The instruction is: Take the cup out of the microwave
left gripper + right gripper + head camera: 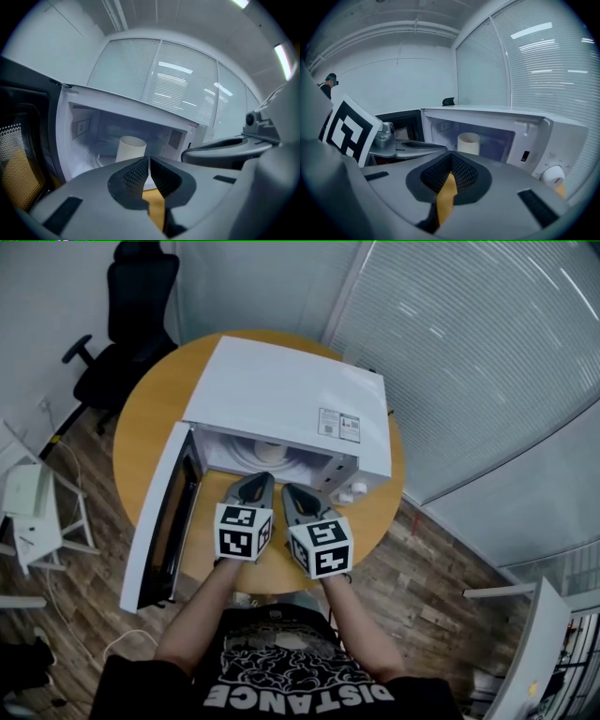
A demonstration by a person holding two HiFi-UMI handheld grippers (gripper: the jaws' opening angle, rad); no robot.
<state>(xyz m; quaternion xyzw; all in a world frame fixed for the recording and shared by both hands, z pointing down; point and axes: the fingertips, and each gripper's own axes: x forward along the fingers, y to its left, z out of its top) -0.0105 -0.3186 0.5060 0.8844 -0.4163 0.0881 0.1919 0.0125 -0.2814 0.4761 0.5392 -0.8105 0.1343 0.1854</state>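
A white microwave (291,399) stands on a round wooden table (150,409), its door (155,521) swung open to the left. Inside stands a cream cup (131,149), upright on the turntable; it also shows in the right gripper view (468,143), and only its rim (266,453) in the head view. My left gripper (262,478) is shut and empty, just in front of the cavity opening, pointing at the cup. My right gripper (289,489) is beside it on the right, also shut with nothing in it. Both stand short of the cup.
The open door (23,159) flanks my left gripper closely. The microwave's control panel and knob (553,176) lie right of the cavity. A black office chair (122,324) stands behind the table and a white stand (28,512) on the floor at left. Blinds (487,352) cover the window.
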